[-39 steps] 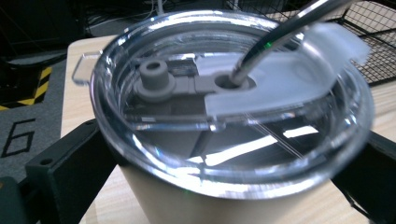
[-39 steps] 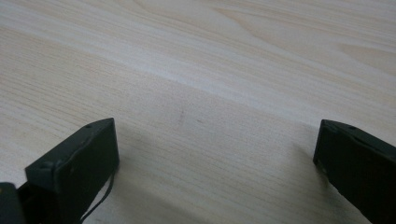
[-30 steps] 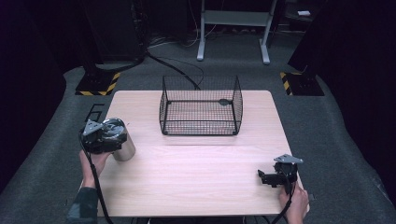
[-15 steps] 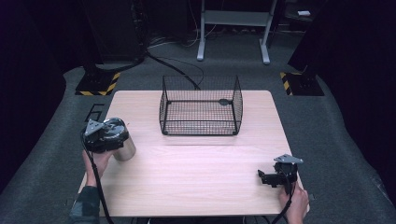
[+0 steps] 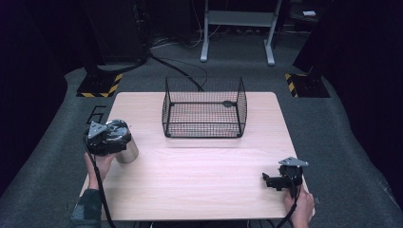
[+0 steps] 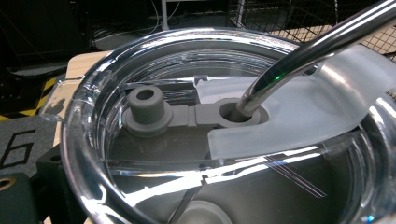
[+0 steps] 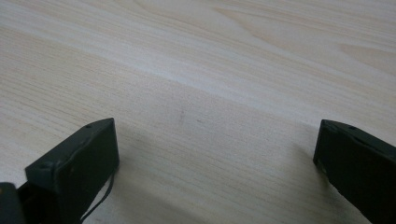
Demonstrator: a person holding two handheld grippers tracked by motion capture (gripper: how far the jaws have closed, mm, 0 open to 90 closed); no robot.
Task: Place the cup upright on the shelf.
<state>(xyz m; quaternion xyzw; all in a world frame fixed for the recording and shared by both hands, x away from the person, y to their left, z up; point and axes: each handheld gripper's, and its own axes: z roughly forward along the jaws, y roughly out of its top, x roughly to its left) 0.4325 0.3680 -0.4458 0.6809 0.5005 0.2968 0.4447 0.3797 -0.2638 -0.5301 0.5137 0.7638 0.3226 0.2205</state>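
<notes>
tumbler point(image 5: 124, 148) with clear lid point(image 6: 187, 116) and metal straw point(image 6: 299, 51) at table's point(image 5: 199, 180) left edge, outside wire basket point(image 5: 204, 107). left gripper point(image 5: 108, 137) over it, grip state unclear. right gripper point(image 5: 280, 179) spread wide, empty, resting on table. transfer, if intended, not yet done.

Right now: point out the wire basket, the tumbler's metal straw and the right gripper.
wire basket point(image 5: 204, 129), high view, front mesh wall.
metal straw point(image 6: 299, 56), left gripper view, mid-shaft above the lid hole.
right gripper point(image 7: 215, 154), right gripper view, midway between its open jaws, over the table.

A dark room: grey carpet point(image 5: 342, 118), hazard-striped floor blocks point(image 5: 100, 85), a metal stand point(image 5: 237, 28) behind.
</notes>
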